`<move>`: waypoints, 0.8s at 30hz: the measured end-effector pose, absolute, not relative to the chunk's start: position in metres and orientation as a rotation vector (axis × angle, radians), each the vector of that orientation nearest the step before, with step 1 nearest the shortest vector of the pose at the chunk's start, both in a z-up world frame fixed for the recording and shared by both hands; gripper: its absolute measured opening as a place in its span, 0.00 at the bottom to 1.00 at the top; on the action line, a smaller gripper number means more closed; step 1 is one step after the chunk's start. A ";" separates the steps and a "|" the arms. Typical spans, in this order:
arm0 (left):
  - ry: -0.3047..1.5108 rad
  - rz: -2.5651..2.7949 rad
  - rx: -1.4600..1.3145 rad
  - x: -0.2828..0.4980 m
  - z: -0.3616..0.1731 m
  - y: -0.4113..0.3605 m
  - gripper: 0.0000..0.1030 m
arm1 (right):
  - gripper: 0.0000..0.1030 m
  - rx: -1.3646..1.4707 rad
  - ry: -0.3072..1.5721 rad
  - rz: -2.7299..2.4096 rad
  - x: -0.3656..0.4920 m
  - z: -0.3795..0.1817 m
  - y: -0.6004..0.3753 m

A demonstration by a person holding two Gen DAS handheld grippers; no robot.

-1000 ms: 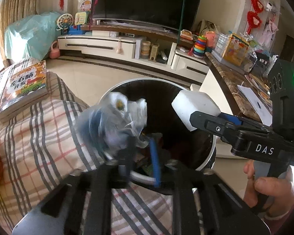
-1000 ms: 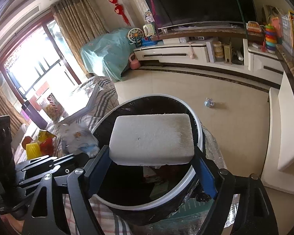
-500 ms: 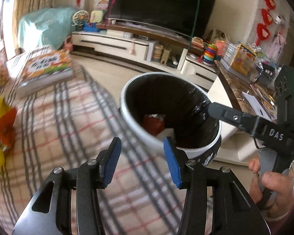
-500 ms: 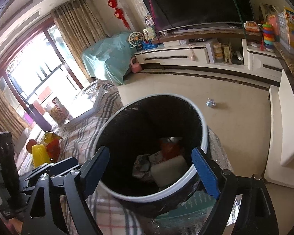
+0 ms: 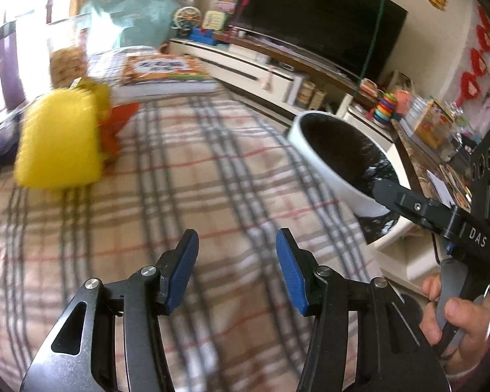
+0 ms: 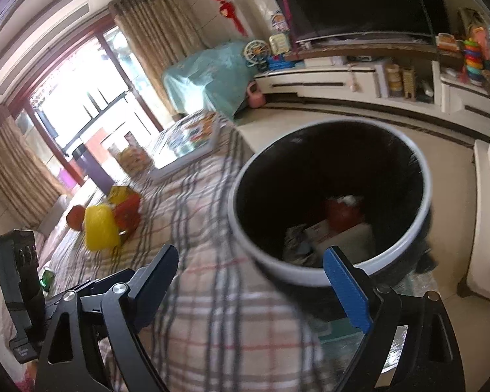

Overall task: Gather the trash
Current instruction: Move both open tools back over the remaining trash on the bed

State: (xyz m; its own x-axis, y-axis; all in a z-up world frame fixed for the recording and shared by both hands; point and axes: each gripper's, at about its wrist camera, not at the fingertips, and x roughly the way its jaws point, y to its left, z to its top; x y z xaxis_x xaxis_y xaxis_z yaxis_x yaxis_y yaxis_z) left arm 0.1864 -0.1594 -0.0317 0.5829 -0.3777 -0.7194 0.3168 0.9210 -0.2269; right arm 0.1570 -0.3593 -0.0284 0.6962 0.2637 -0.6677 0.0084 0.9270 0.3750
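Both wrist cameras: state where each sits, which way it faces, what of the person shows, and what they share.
Left wrist: on the open left gripper, facing across the plaid cloth toward the yellow bag; the right hand shows.
Right wrist: on the open right gripper, facing the trash bin; no hand shows.
Shared: bin, cloth, yellow bag, book, TV.

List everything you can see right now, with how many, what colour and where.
trash bin: one, white rim, black liner, beside the table; trash inside
white block: one, in the bin
yellow sponge: one, on the tablecloth
orange wrapper: one, beside the sponge
books: stack, far end of table
plaid tablecloth: one, beige with grey and red stripes
television: one, black, on the wall
left tongs: open, empty
right tongs: open, empty
right hand: on the handle
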 end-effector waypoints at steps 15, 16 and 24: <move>0.864 -0.243 -0.168 0.171 -0.045 -0.060 0.48 | 0.89 0.333 0.823 0.264 0.156 -0.036 -0.282; 0.863 -0.235 -0.172 0.171 -0.045 -0.055 0.49 | 0.89 0.331 0.824 0.272 0.157 -0.036 -0.277; 0.855 -0.175 -0.191 0.172 -0.048 -0.026 0.48 | 0.89 0.323 0.828 0.325 0.161 -0.038 -0.244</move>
State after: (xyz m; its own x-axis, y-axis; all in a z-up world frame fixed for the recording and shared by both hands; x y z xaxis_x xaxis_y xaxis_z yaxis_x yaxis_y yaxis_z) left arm 0.1723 -0.0264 -0.0481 0.6439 -0.2289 -0.7301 0.0760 0.9686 -0.2367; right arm 0.1612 -0.2442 -0.0381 0.6335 0.4023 -0.6609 -0.1542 0.9027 0.4017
